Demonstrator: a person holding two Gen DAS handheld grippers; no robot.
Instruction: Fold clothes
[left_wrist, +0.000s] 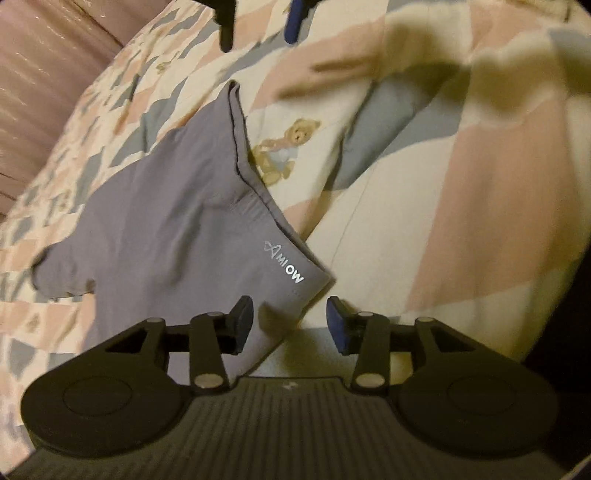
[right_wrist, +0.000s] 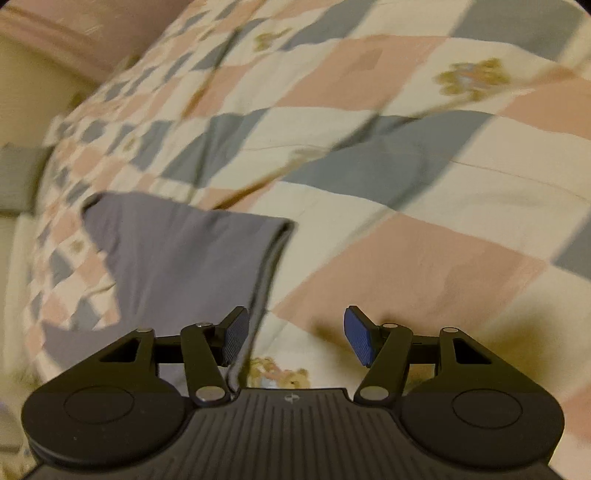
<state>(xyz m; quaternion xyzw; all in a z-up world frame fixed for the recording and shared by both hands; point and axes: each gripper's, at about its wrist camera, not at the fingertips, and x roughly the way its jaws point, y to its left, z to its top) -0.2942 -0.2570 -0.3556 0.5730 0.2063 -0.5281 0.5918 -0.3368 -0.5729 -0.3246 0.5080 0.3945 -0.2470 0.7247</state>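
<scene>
Left wrist view: grey garment lies on a checked bedspread, running from lower centre of frame up to upper centre, long axis tilted slightly right. Its printed-logo corner sits just ahead of the left gripper, between the fingers and a bit toward the left one. Left gripper is apart, pads not pressing cloth; part of the garment runs under the left finger, contact unclear. Garment looks already doubled over along its right edge, seam line visible there. The right gripper shows at the top of the frame, cut off, hanging near the garment's far end.

Right wrist view: the same garment is at lower left of frame, folded edge running down to the right gripper and passing just beside its left finger. Right gripper is apart, nothing between the pads, only bedspread and a teddy print below.

Judgement: each gripper stands over one end of the folded edge, left one nearer the logo corner, so the next grab likely turns on that edge.

Hard to tell: heavy motion blur in both views, a blurred beige smear at upper right of the left wrist view unreadable. Garment type unclear; its lower end is hidden behind the gripper bodies. Pink surface at upper left unidentified.
</scene>
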